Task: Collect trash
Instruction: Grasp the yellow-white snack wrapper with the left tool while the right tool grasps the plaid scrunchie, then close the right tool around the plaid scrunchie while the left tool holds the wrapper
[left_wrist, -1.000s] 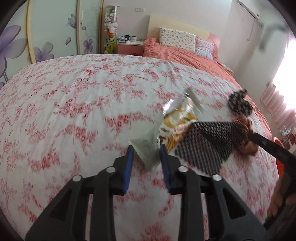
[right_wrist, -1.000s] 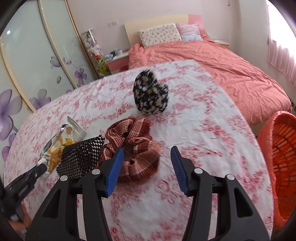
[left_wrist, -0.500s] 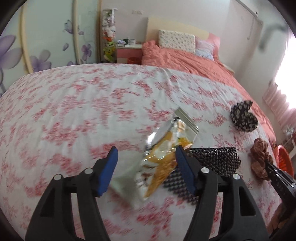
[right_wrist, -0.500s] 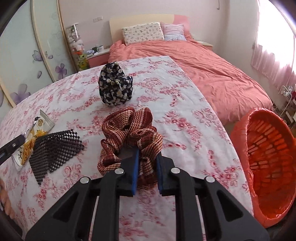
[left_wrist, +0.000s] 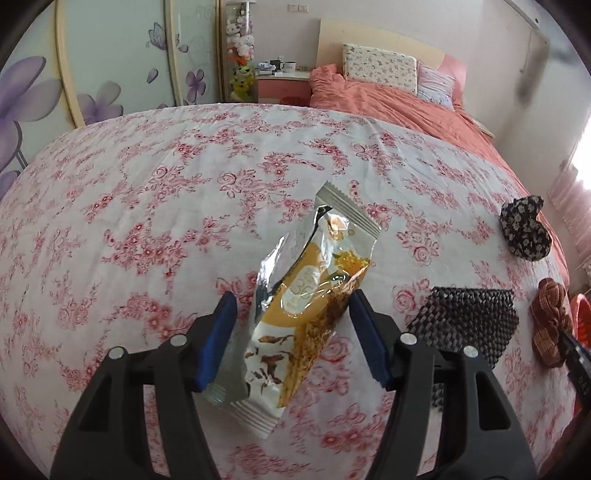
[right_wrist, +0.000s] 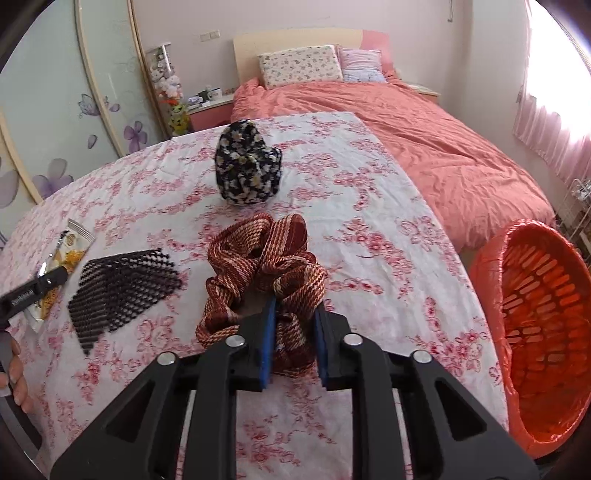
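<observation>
Straddling the snack wrapper, the left gripper gapes wide, while the right gripper's jaws ease open around the red scrunchie.

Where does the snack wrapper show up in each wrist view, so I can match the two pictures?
Left wrist: snack wrapper at lower centre, between the open fingers of the left gripper.
Right wrist: snack wrapper at the far left edge, small, partly behind the other gripper.
Shared landmark: the black mesh mat, beside the wrapper in both views.
</observation>
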